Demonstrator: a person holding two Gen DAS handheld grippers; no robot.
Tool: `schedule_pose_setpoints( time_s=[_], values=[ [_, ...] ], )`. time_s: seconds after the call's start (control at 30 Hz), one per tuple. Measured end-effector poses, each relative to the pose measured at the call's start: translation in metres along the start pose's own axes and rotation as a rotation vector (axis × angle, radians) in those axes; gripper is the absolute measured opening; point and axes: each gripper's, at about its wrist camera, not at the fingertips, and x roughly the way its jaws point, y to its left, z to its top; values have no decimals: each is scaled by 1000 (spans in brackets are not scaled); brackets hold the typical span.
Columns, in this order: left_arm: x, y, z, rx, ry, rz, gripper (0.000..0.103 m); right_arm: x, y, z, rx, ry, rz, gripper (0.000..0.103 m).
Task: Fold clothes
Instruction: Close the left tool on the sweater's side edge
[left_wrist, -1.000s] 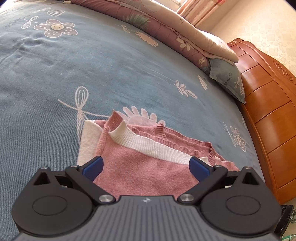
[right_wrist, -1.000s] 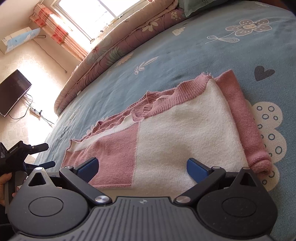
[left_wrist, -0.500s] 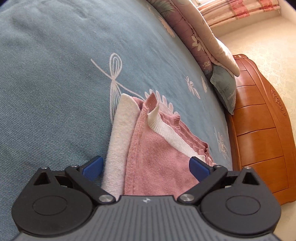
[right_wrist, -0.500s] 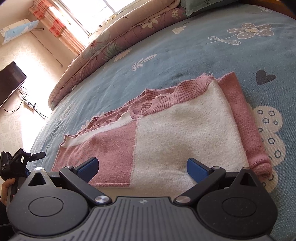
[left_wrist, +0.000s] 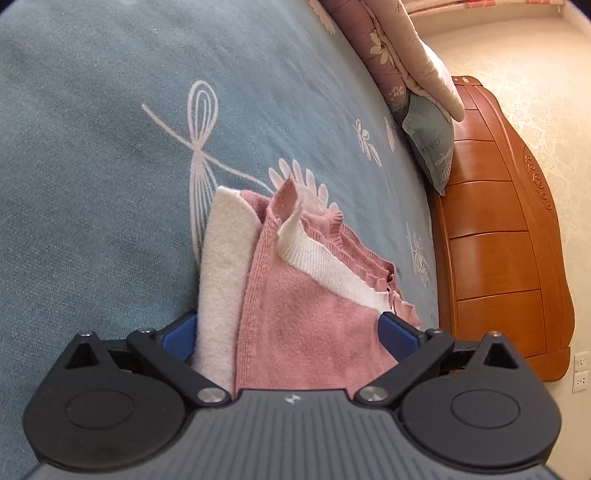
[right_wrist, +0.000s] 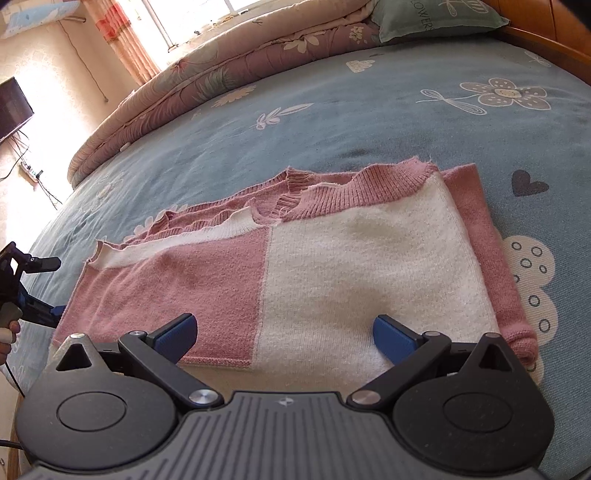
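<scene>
A pink and white knitted sweater (right_wrist: 295, 273) lies folded flat on the blue bedspread (right_wrist: 332, 122). In the left wrist view the sweater (left_wrist: 303, 317) runs end-on between the blue fingers. My left gripper (left_wrist: 288, 332) is open, its fingers set on either side of the sweater's near end. My right gripper (right_wrist: 284, 332) is open too, over the sweater's near long edge, one finger above the pink part and one above the white part. The left gripper (right_wrist: 37, 295) shows at the left edge of the right wrist view, by the sweater's pink end, held by a hand.
A rolled quilt (right_wrist: 221, 81) and a grey-green pillow (left_wrist: 430, 144) lie along the bed's far side. A wooden headboard (left_wrist: 506, 240) stands to the right in the left wrist view. A dark screen (right_wrist: 13, 107) and cables are on the wall at left.
The left gripper has tilted and moved closer to the sweater's end, so the garment now fills the gap between its fingers. The right gripper has barely shifted.
</scene>
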Motion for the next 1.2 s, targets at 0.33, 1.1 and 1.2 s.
schedule_pose_setpoints(
  time_s=[0.33, 1.1, 1.2],
  values=[
    [12, -2, 6, 26, 17, -41, 99, 1, 5, -1, -37, 4, -27, 103],
    [32, -12, 9, 114, 149, -86, 94, 0, 5, -2, -29, -3, -31, 103],
    [25, -5, 7, 104, 136, -69, 75, 0, 4, -2, -31, -5, -22, 103]
  ],
)
